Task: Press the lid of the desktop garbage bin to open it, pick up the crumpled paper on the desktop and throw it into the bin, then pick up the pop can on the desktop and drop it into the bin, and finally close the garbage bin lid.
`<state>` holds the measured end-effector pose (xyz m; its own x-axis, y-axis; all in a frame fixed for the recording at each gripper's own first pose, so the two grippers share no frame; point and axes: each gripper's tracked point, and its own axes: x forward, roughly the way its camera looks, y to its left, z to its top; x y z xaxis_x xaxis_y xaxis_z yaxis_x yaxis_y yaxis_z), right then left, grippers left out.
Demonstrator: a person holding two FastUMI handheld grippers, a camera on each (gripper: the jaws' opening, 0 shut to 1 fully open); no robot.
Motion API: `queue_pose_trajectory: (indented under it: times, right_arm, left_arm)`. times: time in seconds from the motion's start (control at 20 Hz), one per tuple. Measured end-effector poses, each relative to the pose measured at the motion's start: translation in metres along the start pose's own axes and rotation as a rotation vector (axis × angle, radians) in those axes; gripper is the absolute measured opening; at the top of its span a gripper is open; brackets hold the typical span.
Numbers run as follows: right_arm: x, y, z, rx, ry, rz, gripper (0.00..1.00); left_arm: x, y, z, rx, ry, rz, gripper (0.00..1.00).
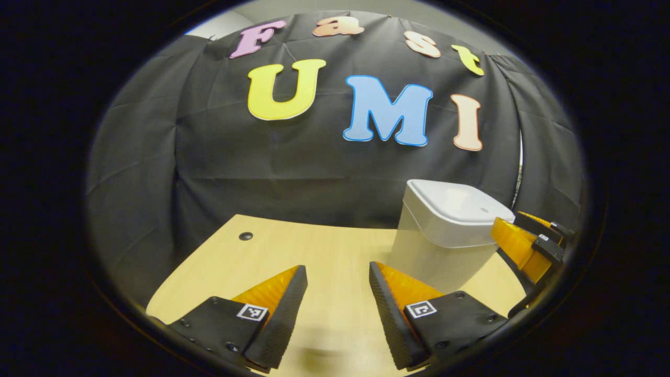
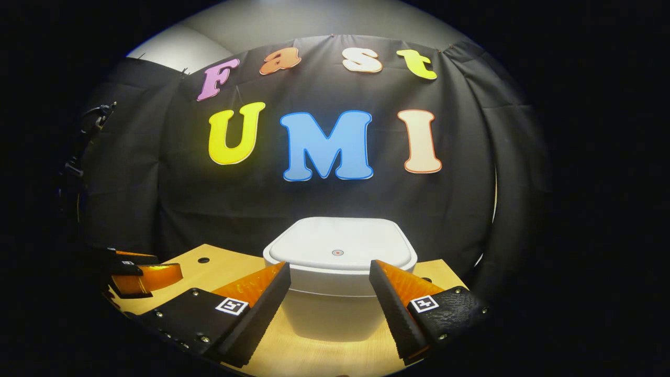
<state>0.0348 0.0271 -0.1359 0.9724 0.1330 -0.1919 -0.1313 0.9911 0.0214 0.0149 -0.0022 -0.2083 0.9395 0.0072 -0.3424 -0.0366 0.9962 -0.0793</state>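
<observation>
Bin [image 2: 335, 298]: white, square with rounded corners, upright on the counter [image 1: 335, 251], close before the black cloth wall.
Bin lid [image 2: 340, 243]: down flat on the rim, shut; small round mark near its front middle.
Left tongs [image 1: 337, 269]: spread wide, nothing between the fingers, held above bare counter to the left of the bin; bin seen in the left gripper view [image 1: 445, 235] ahead and to the right.
Right tongs [image 2: 330, 269]: spread wide, nothing gripped; fingertips level with the lid's front edge, one to each side of it; contact with the lid cannot be told.
Right tongs, as seen in the left gripper view [image 1: 523, 241]: at the bin's right side, tip at lid height, very near or touching the rim.
Left tongs, as seen in the right gripper view [image 2: 141, 275]: low at the far left, well apart from the bin.
Counter: light wood grain, one small dark round hole [image 1: 245, 236] toward the back left.
</observation>
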Motion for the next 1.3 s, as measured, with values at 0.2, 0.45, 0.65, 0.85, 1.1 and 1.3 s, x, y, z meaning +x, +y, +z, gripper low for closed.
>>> queue_pose_trajectory:
  times: [0.2,0.45,0.65,0.85,1.1,1.3]
  right_arm:
    - [-0.006,-0.008,-0.006,0.017,0.02,-0.018,0.97]
    - [-0.021,-0.012,-0.004,0.035,0.016,-0.05,0.97]
    - [-0.036,-0.015,0.003,0.032,-0.011,-0.089,0.96]
    - [-0.051,-0.028,0.019,0.002,-0.049,-0.127,0.96]
    - [-0.067,-0.07,0.03,0.032,-0.099,-0.124,0.97]
    - [-0.082,-0.13,0.023,0.037,-0.1,-0.074,0.97]
  left_arm:
    - [-0.001,-0.009,0.002,0.011,-0.007,-0.021,0.83]
    - [-0.007,-0.015,0.004,0.021,-0.01,-0.056,0.81]
    - [-0.013,-0.023,0.007,0.04,-0.018,-0.111,0.83]
    - [-0.016,-0.043,0.014,0.093,-0.036,-0.171,0.81]
    - [-0.029,-0.098,0.017,0.111,-0.067,-0.176,0.83]
    - [-0.046,-0.17,0.006,0.062,-0.096,-0.122,0.79]
